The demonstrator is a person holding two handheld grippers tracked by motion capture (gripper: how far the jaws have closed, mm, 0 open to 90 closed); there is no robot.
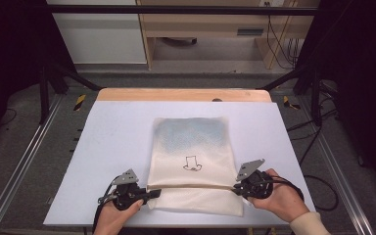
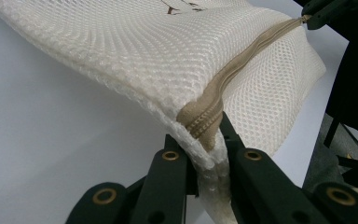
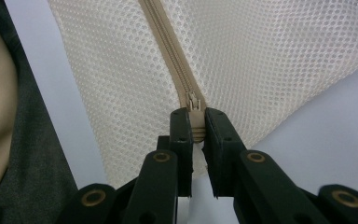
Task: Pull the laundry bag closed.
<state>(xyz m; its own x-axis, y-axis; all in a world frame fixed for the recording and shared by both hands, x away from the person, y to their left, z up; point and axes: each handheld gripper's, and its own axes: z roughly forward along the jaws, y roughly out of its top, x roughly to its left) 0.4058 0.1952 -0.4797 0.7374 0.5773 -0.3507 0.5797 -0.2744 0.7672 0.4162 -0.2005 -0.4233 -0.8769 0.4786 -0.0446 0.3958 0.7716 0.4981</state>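
Between your two grippers lies a white mesh bag (image 1: 192, 164), flat on the pale surface (image 1: 112, 147), with its beige zipper (image 1: 191, 186) running straight from one gripper to the other. Your left gripper (image 1: 152, 194) is clamped tight on the bag's corner where the zipper ends; in the left gripper view the mesh and zipper tape (image 2: 204, 122) bunch up between the jaws. Your right gripper (image 1: 236, 187) is closed just as tight on the zipper pull (image 3: 194, 103) at the opposite edge, the teeth running away from its jaws across the bag.

Beyond both grippers, most of the bag stretches away from you, a small black drawing (image 1: 192, 164) printed just past the zipper line and a blue-grey tint showing further off. A narrow strip of bag lies on your side of the zipper, ending close to the near edge of the surface. Outward from your left gripper the surface is bare and wide; outward from your right gripper there is a narrower band before the surface's side edge. A wooden strip (image 1: 183, 95) borders the far edge, well apart from the bag.
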